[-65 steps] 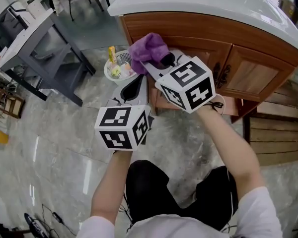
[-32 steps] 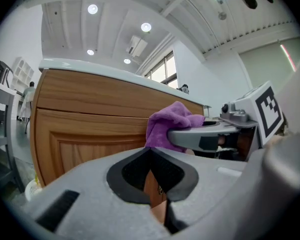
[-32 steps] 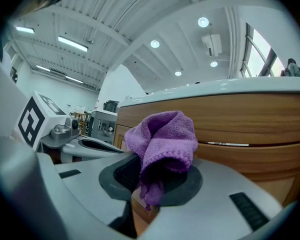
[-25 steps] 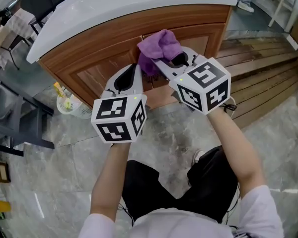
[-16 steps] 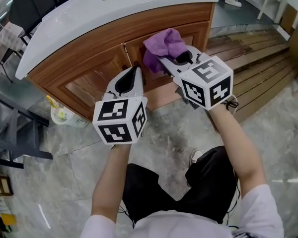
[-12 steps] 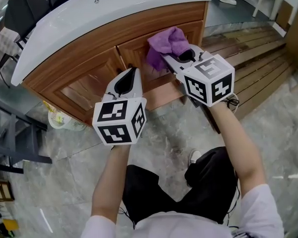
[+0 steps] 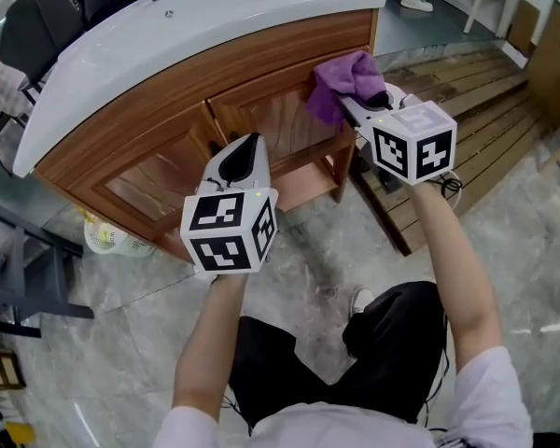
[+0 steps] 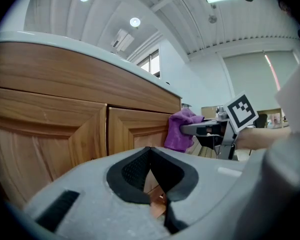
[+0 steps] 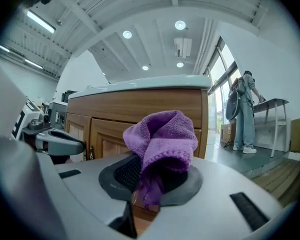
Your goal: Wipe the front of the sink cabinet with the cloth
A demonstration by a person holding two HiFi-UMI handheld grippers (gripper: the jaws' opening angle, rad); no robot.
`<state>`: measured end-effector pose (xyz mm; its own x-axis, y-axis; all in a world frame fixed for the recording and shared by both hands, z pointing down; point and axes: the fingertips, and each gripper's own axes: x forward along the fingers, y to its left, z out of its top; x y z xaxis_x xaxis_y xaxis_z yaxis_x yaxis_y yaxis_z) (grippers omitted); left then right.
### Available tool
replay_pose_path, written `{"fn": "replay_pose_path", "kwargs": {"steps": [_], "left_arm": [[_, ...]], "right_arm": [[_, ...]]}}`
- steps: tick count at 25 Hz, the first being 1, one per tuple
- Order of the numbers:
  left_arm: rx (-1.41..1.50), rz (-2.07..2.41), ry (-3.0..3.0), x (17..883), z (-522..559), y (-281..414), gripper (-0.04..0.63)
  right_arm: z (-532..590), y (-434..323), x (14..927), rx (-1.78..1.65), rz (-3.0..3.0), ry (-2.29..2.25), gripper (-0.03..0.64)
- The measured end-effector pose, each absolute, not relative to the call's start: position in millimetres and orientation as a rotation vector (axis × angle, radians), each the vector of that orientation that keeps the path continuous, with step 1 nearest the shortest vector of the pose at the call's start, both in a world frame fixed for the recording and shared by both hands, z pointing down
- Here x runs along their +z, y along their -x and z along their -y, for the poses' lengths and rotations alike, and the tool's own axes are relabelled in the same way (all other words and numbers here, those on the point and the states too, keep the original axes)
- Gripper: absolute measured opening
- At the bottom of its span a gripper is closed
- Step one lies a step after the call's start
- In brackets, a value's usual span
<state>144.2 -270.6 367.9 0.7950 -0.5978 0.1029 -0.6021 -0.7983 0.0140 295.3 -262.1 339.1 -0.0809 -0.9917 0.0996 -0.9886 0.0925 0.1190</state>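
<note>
Cloth (image 7: 347,77) pinched in right gripper (image 7: 362,101), arm stretched to right edge of sink cabinet (image 7: 168,171) front.
Left gripper (image 7: 250,143) pressed together, empty, forearm bent, near front's middle.

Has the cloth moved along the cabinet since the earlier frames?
Yes. The cloth, held in the right gripper, has gone rightward along the cabinet front, from the basket end to the right door.

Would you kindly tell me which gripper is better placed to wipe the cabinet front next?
Right, likely: the right gripper is shut on the purple cloth, close beside the cabinet front. The left gripper is shut and empty.
</note>
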Motion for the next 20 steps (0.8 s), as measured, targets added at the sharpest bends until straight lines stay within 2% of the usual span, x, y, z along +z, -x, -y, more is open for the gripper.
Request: {"fn": "replay_pose_path", "kwargs": {"steps": [9,14,20], "left_arm": [[0.166,1.026,-2.904,380,275,-127,0.006],[0.168,1.061,-2.884,384,275,-110,0.006],[0.153,1.118,-2.860,387,274,-82,0.006]], "right_arm": [[258,-321,339,-0.033,2.141,-2.058,0.072],[247,-299,333,-0.041,2.191,-2.028,0.072],[236,-237,323,-0.090,2.308,-1.910,0.072]]}}
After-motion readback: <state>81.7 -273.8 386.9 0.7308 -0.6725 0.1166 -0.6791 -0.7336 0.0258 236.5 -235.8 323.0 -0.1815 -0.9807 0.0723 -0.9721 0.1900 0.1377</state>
